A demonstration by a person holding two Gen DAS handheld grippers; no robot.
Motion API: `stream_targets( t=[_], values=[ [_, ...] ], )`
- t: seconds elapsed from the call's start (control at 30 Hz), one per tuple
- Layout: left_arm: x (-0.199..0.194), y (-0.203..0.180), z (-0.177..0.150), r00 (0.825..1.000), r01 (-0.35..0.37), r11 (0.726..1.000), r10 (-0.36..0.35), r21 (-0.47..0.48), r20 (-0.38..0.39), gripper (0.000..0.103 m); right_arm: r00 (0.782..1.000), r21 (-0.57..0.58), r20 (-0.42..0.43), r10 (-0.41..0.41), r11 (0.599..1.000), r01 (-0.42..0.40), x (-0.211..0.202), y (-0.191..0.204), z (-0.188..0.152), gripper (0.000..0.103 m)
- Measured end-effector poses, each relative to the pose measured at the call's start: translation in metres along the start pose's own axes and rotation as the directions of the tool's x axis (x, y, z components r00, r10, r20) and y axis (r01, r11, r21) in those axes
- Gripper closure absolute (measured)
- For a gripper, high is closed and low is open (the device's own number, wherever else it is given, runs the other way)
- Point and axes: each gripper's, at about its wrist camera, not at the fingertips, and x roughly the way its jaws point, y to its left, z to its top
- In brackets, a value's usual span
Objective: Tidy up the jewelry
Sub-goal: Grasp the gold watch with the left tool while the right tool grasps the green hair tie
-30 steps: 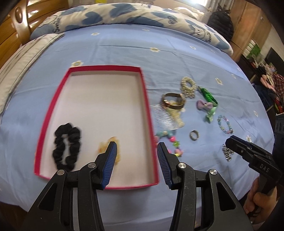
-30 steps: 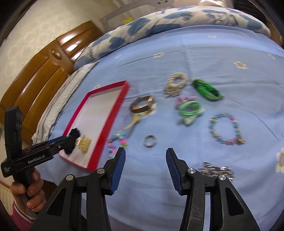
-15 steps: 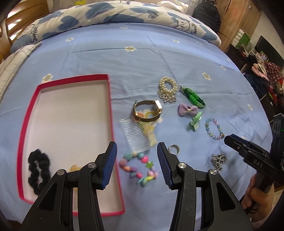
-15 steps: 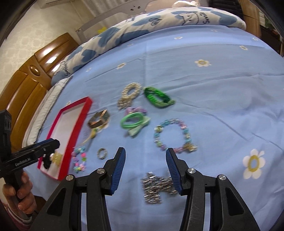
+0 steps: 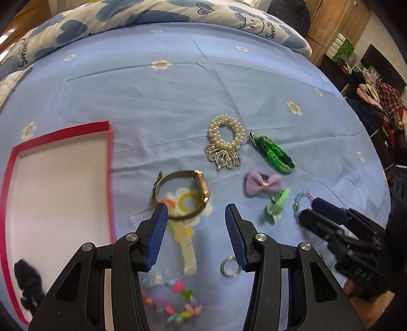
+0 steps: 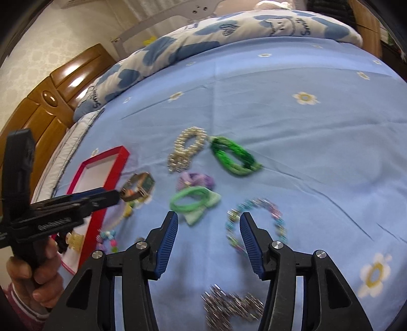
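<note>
Left wrist view: the left tongs (image 5: 195,215) were held open and empty above the blue flowered bed sheet (image 5: 178,96), their blue ribbed pads apart over a rose-gold wristwatch (image 5: 182,194) that lay just right of the red-rimmed tray (image 5: 110,178). A black scrunchie (image 5: 26,287) was seen inside the tray at its near left corner. Under the watch a pale hair comb (image 5: 187,250) was blurred, and beside it a silver ring (image 5: 229,266) lay at the right pad. A multicoloured bead bracelet (image 5: 173,300) was found nearest the camera. Farther off, a pearl scrunchie (image 5: 225,140) with a silver charm, a green braided band (image 5: 276,154), a lilac bow clip (image 5: 263,183) and a pale green hair tie (image 5: 277,207) were spread out well apart from the tray. The letters "DAS" could be read on the body of the other tool at the right edge. On the quilt (image 5: 142,17) at the head of the bed, "Smile" was printed beside a cat face.

From the right wrist view, the right tongs (image 6: 208,230) were likewise open and empty, poised between the pale green hair tie and a pastel bead bracelet (image 6: 257,224), whose left side was crossed by the right pad. A silver chain bracelet (image 6: 231,308) lay blurred close below. Lettering on the left tool was too smeared to be read. A wooden headboard (image 6: 58,94) stood behind the bed.
</note>
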Motion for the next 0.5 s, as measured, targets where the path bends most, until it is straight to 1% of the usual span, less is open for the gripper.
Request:
stream_targets(
  t=[0.1, 0.17, 0.2, 0.23, 0.27, 0.3, 0.33, 0.37, 0.4, 0.5],
  values=[
    [0.013, 0.001, 0.006, 1.0, 0.004, 1.0, -0.004, 0.002, -0.019, 0.059, 1.0, -0.008, -0.023, 0.015, 1.0, -0.016, 0.019, 0.006, 0.008, 0.052],
    [0.022, 0.003, 0.01, 0.999, 0.01, 1.0, -0.01, -0.001, -0.034, 0.067, 0.999, -0.004, -0.036, 0.024, 1.0, -0.024, 0.029, 0.006, 0.01, 0.052],
    [0.026, 0.004, 0.011, 0.999, 0.016, 1.0, -0.016, -0.002, -0.042, 0.07, 0.999, -0.003, -0.043, 0.024, 1.0, -0.024, 0.034, 0.006, 0.011, 0.055],
    [0.031, 0.005, 0.012, 0.998, 0.022, 1.0, -0.022, -0.004, -0.053, 0.08, 0.998, -0.001, -0.047, 0.03, 1.0, -0.03, 0.036, 0.004, 0.011, 0.062],
    [0.035, 0.006, 0.013, 0.997, 0.031, 0.999, -0.032, -0.007, -0.065, 0.088, 0.998, -0.001, -0.053, 0.037, 0.999, -0.037, 0.039, 0.004, 0.011, 0.067],
    [0.038, 0.007, 0.013, 0.997, 0.037, 0.999, -0.038, -0.01, -0.069, 0.092, 0.998, -0.004, -0.058, 0.034, 0.999, -0.034, 0.041, 0.003, 0.011, 0.076],
    [0.038, 0.006, 0.013, 0.997, 0.036, 0.999, -0.036, -0.009, -0.069, 0.095, 0.998, -0.007, -0.058, 0.027, 1.0, -0.027, 0.041, 0.003, 0.011, 0.091],
    [0.038, 0.006, 0.012, 0.997, 0.031, 1.0, -0.031, -0.003, -0.064, 0.095, 0.998, -0.01, -0.056, 0.02, 1.0, -0.021, 0.04, 0.003, 0.011, 0.099],
    [0.035, 0.005, 0.011, 0.998, 0.028, 1.0, -0.028, 0.002, -0.055, 0.095, 0.998, -0.008, -0.057, 0.02, 1.0, -0.021, 0.039, 0.002, 0.011, 0.102],
    [0.026, 0.006, 0.008, 0.999, 0.027, 1.0, -0.027, 0.001, -0.034, 0.096, 0.999, 0.0, -0.041, 0.034, 0.999, -0.034, 0.03, 0.0, 0.009, 0.103]
  ],
)
